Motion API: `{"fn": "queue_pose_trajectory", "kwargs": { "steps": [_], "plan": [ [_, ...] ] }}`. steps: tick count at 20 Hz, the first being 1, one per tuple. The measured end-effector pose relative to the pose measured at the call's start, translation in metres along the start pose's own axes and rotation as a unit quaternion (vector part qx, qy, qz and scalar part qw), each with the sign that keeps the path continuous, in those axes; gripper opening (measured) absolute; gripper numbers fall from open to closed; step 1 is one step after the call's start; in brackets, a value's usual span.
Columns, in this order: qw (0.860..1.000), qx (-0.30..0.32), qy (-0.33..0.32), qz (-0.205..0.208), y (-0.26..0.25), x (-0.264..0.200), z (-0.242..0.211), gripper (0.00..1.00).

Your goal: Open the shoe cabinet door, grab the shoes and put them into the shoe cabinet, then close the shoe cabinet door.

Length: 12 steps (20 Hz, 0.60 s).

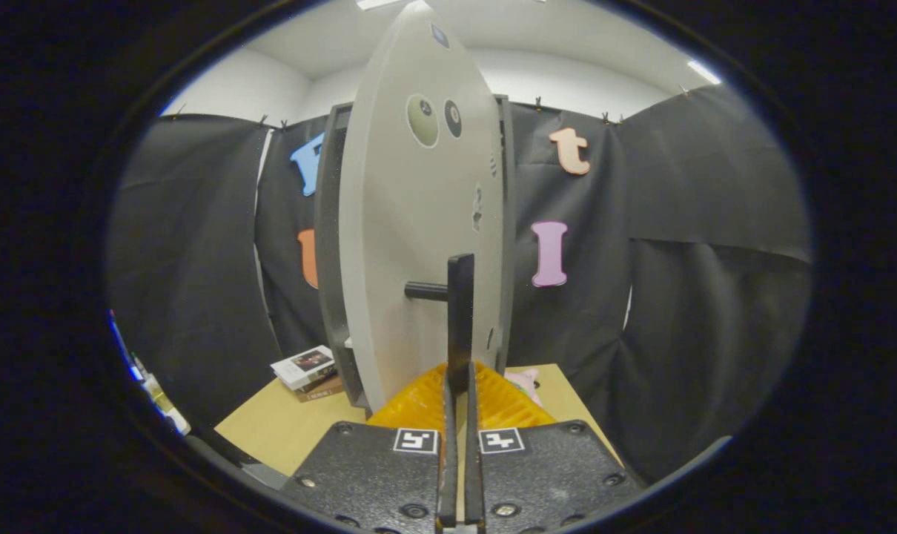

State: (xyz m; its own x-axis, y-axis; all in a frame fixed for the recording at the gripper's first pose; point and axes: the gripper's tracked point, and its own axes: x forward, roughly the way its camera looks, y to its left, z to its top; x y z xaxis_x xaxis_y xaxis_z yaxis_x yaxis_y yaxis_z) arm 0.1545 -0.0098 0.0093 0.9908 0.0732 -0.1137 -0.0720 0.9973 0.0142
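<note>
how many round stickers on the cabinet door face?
3. Two sit side by side high on the door: a larger one and a smaller one. A third is near the top. The hand-held gripper is shut on the handle.

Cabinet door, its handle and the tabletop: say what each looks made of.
Cabinet door: looks like painted board or plastic, a smooth matt pale grey face; unsure which.
Handle: a dark matt bar, metal or plastic, clamped between the gripper fingers.
Tabletop: a flat, pale tan, wood-look surface, perhaps laminate.
</note>
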Motion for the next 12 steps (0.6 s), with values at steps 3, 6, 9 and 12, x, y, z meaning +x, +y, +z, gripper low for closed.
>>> {"fn": "queue_pose_trajectory", "kwargs": {
  "steps": [3, 6, 9, 12],
  "plan": [
    [1.0, -0.01, 0.002, -0.01, -0.032, -0.005, -0.003, 0.05],
    [1.0, -0.019, 0.002, -0.019, -0.058, -0.006, -0.001, 0.04],
    [0.999, -0.021, 0.002, -0.027, -0.085, -0.005, -0.001, 0.04],
    [1.0, 0.0, 0.001, -0.02, -0.101, -0.003, 0.001, 0.04]
  ]
}}
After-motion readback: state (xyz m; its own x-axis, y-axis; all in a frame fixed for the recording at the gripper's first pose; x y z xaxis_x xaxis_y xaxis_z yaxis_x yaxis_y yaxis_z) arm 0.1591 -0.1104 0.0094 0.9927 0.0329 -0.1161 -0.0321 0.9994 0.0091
